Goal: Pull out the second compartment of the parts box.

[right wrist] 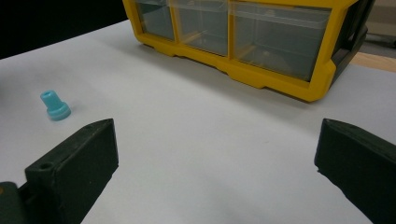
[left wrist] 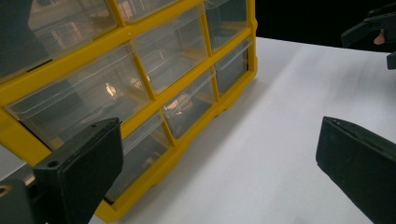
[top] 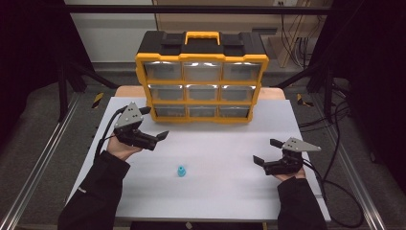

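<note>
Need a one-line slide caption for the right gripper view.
Open right gripper faces a small blue plug on the white table, yellow drawer organizer behind.

Light falls from above onto the white table (top: 230,143), which reads bright and even, while the surroundings beyond the organizer (top: 201,76) sink into near black. White glare streaks the organizer's top row of 3 clear drawers. A soft shadow lies just in front of its base. The high view is soft and low in detail; close black jaws blur in both gripper views
</note>
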The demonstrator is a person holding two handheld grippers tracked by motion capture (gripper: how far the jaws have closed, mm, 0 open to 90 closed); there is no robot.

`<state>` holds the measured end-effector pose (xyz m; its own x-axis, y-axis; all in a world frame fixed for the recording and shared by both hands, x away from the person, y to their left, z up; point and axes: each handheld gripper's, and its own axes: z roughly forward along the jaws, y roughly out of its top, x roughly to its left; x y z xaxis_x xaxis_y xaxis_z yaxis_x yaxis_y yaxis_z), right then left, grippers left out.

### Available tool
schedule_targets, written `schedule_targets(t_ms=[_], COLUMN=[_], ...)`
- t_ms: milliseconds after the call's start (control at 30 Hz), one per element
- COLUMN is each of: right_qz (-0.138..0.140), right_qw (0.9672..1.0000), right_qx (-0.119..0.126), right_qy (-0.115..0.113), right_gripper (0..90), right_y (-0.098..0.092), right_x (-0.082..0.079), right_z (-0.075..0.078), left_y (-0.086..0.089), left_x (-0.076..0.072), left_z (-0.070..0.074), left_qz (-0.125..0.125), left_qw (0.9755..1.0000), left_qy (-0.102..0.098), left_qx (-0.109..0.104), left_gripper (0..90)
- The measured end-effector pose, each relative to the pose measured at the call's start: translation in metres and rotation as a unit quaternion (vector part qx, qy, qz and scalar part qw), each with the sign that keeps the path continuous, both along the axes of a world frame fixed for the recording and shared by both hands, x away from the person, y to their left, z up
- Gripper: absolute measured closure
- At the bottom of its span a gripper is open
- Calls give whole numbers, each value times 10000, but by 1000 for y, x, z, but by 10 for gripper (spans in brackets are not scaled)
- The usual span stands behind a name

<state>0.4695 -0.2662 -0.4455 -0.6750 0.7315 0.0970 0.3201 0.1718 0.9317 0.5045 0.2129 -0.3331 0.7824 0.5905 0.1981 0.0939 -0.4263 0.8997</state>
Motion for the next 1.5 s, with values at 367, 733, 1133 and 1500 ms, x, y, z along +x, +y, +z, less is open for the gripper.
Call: schedule_targets(t_ms=[367,733,1133,1500], right_qz=[3,1,0,3], right_qw=[10000,10000,10000,10000], right_qx=[3,4,-4,2], right_qy=[38,35,7,14], right_gripper=[2,2,2,2], right_y=[0,0,0,0], right_x=[0,0,0,0], right_z=[0,0,0,0], left_y=[-10,-21,-29,-39], left_x=[4,5,8,9], left_z=[7,17,19,26], left_qz=[-51,-46,-32,-139], left_qw=[9999,9989,9970,9950], left_qy=[8,-258,-463,-672], left_qx=[113,382,622,720], left_gripper=[2,6,7,14])
